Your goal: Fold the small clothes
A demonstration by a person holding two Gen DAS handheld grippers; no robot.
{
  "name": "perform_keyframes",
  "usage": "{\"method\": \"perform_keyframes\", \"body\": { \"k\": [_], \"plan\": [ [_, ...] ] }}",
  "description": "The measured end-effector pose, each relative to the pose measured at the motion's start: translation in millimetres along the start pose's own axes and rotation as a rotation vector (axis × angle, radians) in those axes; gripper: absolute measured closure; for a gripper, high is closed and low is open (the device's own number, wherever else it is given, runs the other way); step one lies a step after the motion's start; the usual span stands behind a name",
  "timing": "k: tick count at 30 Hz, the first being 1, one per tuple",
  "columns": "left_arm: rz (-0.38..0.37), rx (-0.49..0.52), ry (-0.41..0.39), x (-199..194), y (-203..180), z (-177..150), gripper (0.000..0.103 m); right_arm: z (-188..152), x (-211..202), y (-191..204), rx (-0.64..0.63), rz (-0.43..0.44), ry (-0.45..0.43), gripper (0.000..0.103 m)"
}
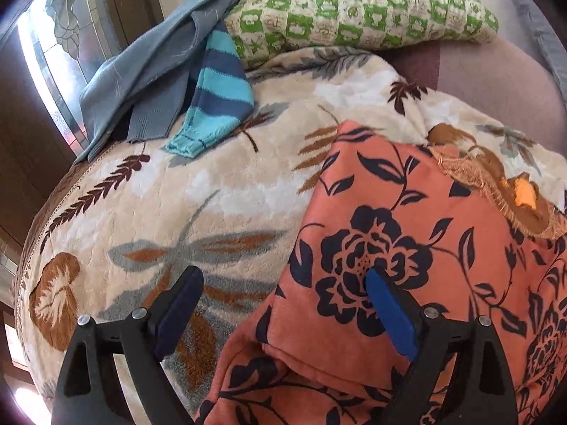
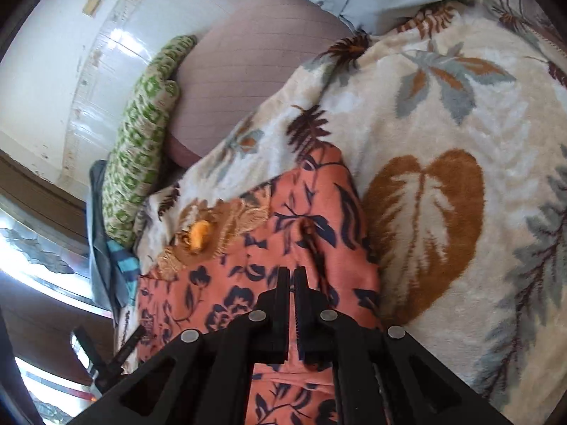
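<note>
At the far left of the left wrist view, a pile of grey-blue garments (image 1: 141, 81) lies by the window at the blanket's edge, with a striped turquoise and navy piece (image 1: 216, 95) draped against it; they look set aside there, out of the folding space, though whether they are finished or waiting cannot be told. Behind them a green patterned pillow (image 1: 358, 14) leans on a mauve cushion (image 1: 503, 88). The leaf-printed blanket (image 1: 170, 191) serves as the work surface. Further right, the left gripper (image 1: 283, 283) stands with its jaws spread wide and nothing clamped, one finger over bare blanket and the blue pad (image 1: 386, 311) resting over the orange floral garment (image 1: 407, 219), likely placed to take its left edge. That garment lies spread on the blanket directly under both tools, a brown embroidered patch showing at its far side. In the right wrist view, the right gripper (image 2: 291, 276) has its jaws clenched together over the orange cloth; a raised ridge just ahead of the tips suggests a pinch of fabric, but this cannot be confirmed. No basket, bin or drawer is visible, so nothing is contained anywhere.
</note>
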State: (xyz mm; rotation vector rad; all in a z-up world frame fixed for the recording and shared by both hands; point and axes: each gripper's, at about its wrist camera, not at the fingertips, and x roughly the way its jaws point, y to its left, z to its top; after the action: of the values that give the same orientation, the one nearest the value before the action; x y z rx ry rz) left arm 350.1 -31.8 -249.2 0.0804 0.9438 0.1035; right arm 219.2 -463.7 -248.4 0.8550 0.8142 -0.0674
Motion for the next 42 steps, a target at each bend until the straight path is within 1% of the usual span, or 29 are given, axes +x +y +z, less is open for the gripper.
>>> {"method": "perform_keyframes", "body": {
  "k": [1, 3, 4, 5, 7, 8, 9, 11, 14, 16, 17, 18, 19, 20, 21, 22, 23, 24, 25, 27, 28, 30, 32, 34, 36, 38, 39, 41, 42],
  "plan": [
    [-0.005, -0.013, -0.006, 0, 0, -1, 0.01, -1, 2, 5, -0.018, 0.015, 0.004, 0.096],
    [0.011, -0.002, -0.012, -1, -2, 0, 0.01, -9, 16, 16, -0.05, 0.061, 0.06, 0.096],
    [0.026, 0.015, -0.021, -2, -5, -1, 0.009, -15, 25, 24, -0.077, 0.046, 0.1, 0.096],
    [0.04, 0.027, -0.03, -3, -7, -2, 0.009, -22, 35, 32, -0.123, -0.004, 0.144, 0.096],
    [0.046, 0.032, -0.036, -3, -8, -2, 0.008, -40, 53, 40, -0.222, -0.144, 0.228, 0.096],
    [0.042, 0.027, -0.033, -2, -5, -2, 0.008, -46, 60, 37, -0.248, -0.174, 0.273, 0.097],
    [0.035, 0.017, -0.029, -2, -3, -2, 0.008, -48, 60, 35, -0.255, -0.166, 0.292, 0.097],
    [0.029, 0.001, -0.023, -1, 0, -2, 0.008, -46, 55, 30, -0.241, -0.172, 0.374, 0.102],
    [0.069, 0.002, -0.04, -3, 0, -2, 0.008, -51, 44, 16, -0.23, -0.147, 0.446, 0.102],
    [0.097, -0.004, -0.05, -4, 2, -2, 0.008, -51, 38, 13, -0.224, -0.13, 0.455, 0.102],
    [0.098, -0.014, -0.049, -5, 3, -2, 0.008, -49, 34, 12, -0.238, -0.114, 0.442, 0.103],
    [0.095, -0.025, -0.047, -5, 5, -1, 0.008, -46, 28, 12, -0.252, -0.101, 0.406, 0.103],
    [0.094, -0.037, -0.047, -5, 7, -1, 0.008, -40, 18, 11, -0.251, -0.102, 0.346, 0.1],
    [0.098, -0.047, -0.05, -6, 9, -1, 0.009, -31, 8, 11, -0.235, -0.101, 0.268, 0.096],
    [0.105, -0.056, -0.06, -9, 9, -1, 0.01, -23, -1, 10, -0.214, -0.09, 0.196, 0.096],
    [0.107, -0.06, -0.074, -12, 9, 0, 0.01, -15, -7, 7, -0.19, -0.069, 0.136, 0.09],
    [0.094, -0.063, -0.088, -16, 8, 0, 0.01, -11, -10, 3, -0.159, -0.055, 0.097, 0.062],
    [0.063, -0.064, -0.099, -20, 6, 1, 0.01, -6, -9, -2, -0.119, -0.051, 0.078, 0.038],
    [0.024, -0.063, -0.11, -24, 4, 1, 0.01, -4, -9, -9, -0.066, -0.053, 0.041, 0.01],
    [-0.027, -0.039, -0.134, -32, -5, 0, 0.01, 3, -5, -15, -0.023, -0.057, -0.017, 0.011],
    [-0.042, -0.013, -0.141, -35, -12, -1, 0.01, 5, -2, -17, -0.032, -0.06, -0.034, 0.011],
    [-0.062, 0.038, -0.14, -36, -26, -4, 0.01, 9, 9, -15, -0.071, -0.069, -0.028, 0.016],
    [-0.085, 0.075, -0.116, -32, -38, -8, 0.01, 12, 21, -11, -0.08, -0.064, 0.0, 0.029],
    [-0.092, 0.104, -0.082, -26, -47, -11, 0.01, 15, 30, -14, -0.078, -0.092, 0.005, 0.037],
    [-0.071, 0.124, -0.07, -21, -53, -14, 0.01, 16, 39, -15, -0.092, -0.107, 0.011, 0.045],
    [-0.067, 0.125, -0.07, -19, -54, -14, 0.01, 16, 48, -16, -0.114, -0.145, 0.027, 0.065],
    [-0.067, 0.123, -0.07, -19, -54, -14, 0.01, 15, 49, -16, -0.125, -0.155, 0.028, 0.066],
    [-0.07, 0.12, -0.065, -18, -53, -14, 0.009, 14, 47, -9, -0.157, -0.185, 0.027, 0.077],
    [-0.071, 0.119, -0.064, -17, -52, -14, 0.009, 14, 45, -5, -0.175, -0.203, 0.026, 0.078]
  ]
}}
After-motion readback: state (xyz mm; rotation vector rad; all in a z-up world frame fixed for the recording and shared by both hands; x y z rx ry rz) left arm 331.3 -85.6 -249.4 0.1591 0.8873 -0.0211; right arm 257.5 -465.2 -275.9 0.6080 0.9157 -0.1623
